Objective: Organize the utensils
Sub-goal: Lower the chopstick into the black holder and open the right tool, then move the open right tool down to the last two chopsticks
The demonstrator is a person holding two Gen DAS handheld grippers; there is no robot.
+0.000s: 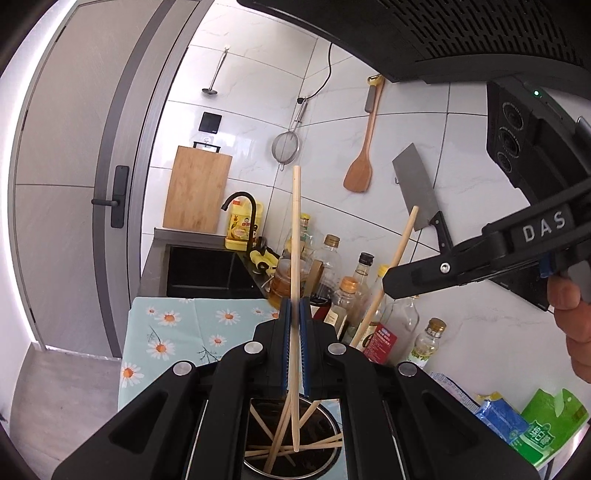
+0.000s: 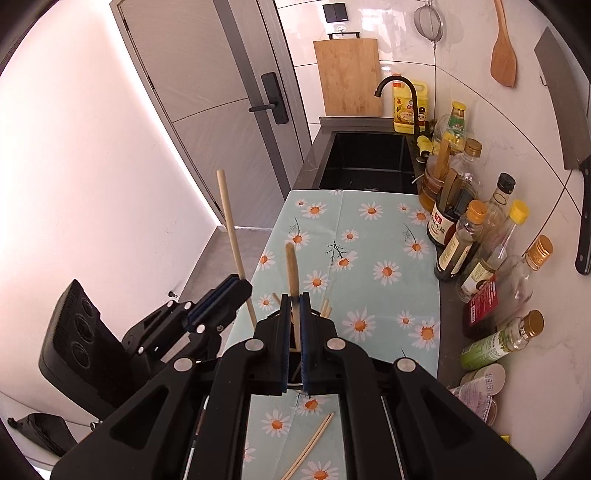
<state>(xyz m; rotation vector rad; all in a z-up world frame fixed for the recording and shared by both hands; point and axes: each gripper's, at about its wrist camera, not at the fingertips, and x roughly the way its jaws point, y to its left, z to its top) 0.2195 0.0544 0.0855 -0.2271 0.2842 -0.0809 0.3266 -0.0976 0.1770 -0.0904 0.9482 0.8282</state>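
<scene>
The left gripper (image 1: 294,314) is clamped on a chopstick (image 1: 295,258) standing upright above the steel cup (image 1: 325,461). The right gripper (image 2: 294,306) pinches another chopstick (image 2: 291,269) over the same cup. Two chopsticks (image 2: 310,446) lie on the daisy cloth (image 2: 369,258) beside the cup.

Pale wooden chopsticks (image 1: 295,236) stand upright (others crisscrossed) in a round holder (image 1: 328,417).

Home kitchen: black sink (image 2: 365,162) with faucet (image 2: 400,96), cutting board (image 2: 349,75) against tiled wall, hanging cleaver (image 1: 419,194), wooden spatula (image 1: 360,162), strainer (image 1: 285,147), oil and sauce bottles (image 2: 460,236), range hood (image 1: 443,33) overhead.
</scene>
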